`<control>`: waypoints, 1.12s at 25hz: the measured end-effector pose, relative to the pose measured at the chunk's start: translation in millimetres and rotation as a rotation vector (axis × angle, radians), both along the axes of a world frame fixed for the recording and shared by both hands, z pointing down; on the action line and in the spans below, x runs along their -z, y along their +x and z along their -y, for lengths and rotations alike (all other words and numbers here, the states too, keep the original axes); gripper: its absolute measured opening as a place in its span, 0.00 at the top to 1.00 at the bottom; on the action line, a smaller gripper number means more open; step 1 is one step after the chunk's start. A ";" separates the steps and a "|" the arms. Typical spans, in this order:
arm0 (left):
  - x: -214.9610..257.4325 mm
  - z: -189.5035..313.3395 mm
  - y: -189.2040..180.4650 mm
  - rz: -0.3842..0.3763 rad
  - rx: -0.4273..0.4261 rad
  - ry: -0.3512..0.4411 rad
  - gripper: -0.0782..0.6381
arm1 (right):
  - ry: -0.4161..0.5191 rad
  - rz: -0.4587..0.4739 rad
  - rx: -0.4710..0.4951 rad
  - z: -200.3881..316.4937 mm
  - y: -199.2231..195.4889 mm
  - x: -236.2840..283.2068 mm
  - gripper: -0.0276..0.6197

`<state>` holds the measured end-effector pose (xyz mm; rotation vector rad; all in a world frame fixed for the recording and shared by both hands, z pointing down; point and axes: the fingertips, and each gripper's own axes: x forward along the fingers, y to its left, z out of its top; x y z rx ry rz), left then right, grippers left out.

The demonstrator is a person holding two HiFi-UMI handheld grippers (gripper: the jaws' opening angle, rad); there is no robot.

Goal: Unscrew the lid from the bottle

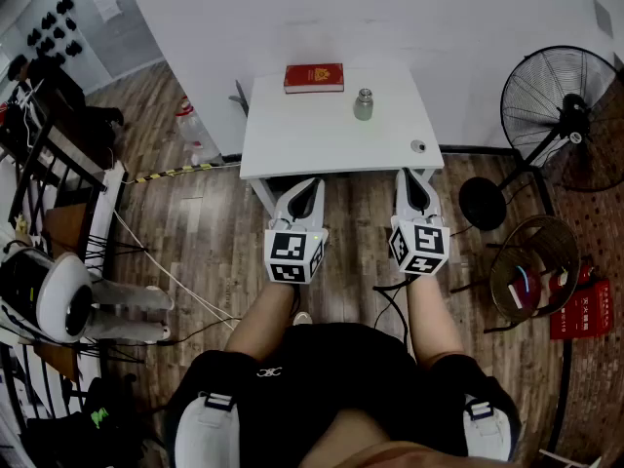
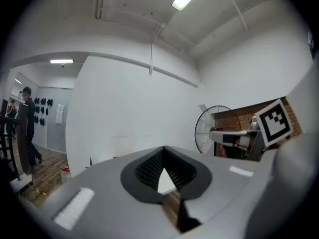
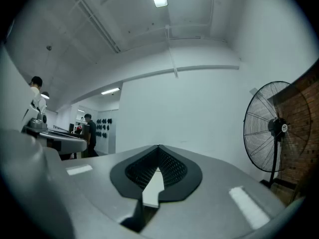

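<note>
In the head view a white counter [image 1: 292, 139] stands against a white wall [image 1: 390, 8] on a wood floor [image 1: 195, 252]. The bottle [image 1: 364, 106] is upright toward the counter's back right, well ahead of both grippers. Unpinned, it would likely tip or spin with its lid [image 1: 365, 93] when twisted. It looks small, squat and grey, with a silvery lid. The left gripper view shows the left gripper [image 2: 164, 149] closed on nothing. The right gripper view shows the right gripper [image 3: 158, 148] likewise.

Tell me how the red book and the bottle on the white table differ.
The red book lies flat; the bottle stands upright. The book is red and rectangular; the bottle grey-green and round, with a silvery lid on. The book sits at the far edge; the bottle nearer, to its right. Both rest on the white table.
</note>
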<state>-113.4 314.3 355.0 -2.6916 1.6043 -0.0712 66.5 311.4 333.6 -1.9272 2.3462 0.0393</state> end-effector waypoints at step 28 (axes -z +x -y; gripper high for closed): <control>-22.0 103.5 53.8 -0.026 0.017 0.006 0.82 | 0.029 -0.034 0.036 99.3 37.8 -18.1 0.95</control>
